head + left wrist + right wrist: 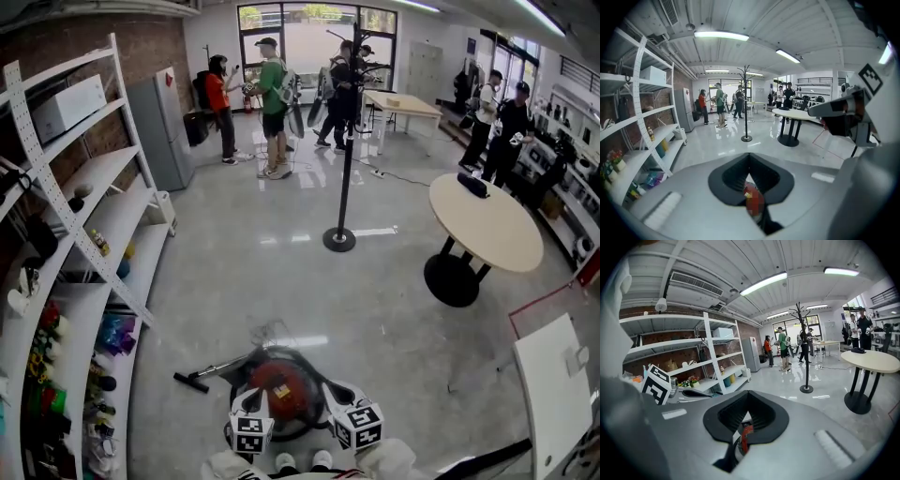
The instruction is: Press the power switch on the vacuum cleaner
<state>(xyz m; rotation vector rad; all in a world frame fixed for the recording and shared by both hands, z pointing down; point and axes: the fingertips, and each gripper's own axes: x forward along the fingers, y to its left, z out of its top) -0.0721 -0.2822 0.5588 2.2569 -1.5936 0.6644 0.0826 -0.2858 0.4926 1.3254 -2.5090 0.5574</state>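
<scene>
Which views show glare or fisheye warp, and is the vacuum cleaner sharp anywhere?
Head view: ceiling-light glare streaks on the glossy floor, mild warp, vacuum cleaner fairly sharp. Left gripper view: heavy fisheye, black corners, vacuum cleaner only a blurred red patch between the jaws. Right gripper view: same fisheye and vignette, shelving bowed, vacuum cleaner a thin red sliver.

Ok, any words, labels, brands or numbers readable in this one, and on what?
No text can be read in any view.
Marker cubes: black-and-white square patterns, no letters.
Shelf bottles: labels too small to read.
Vacuum cleaner: no legible print.
</scene>
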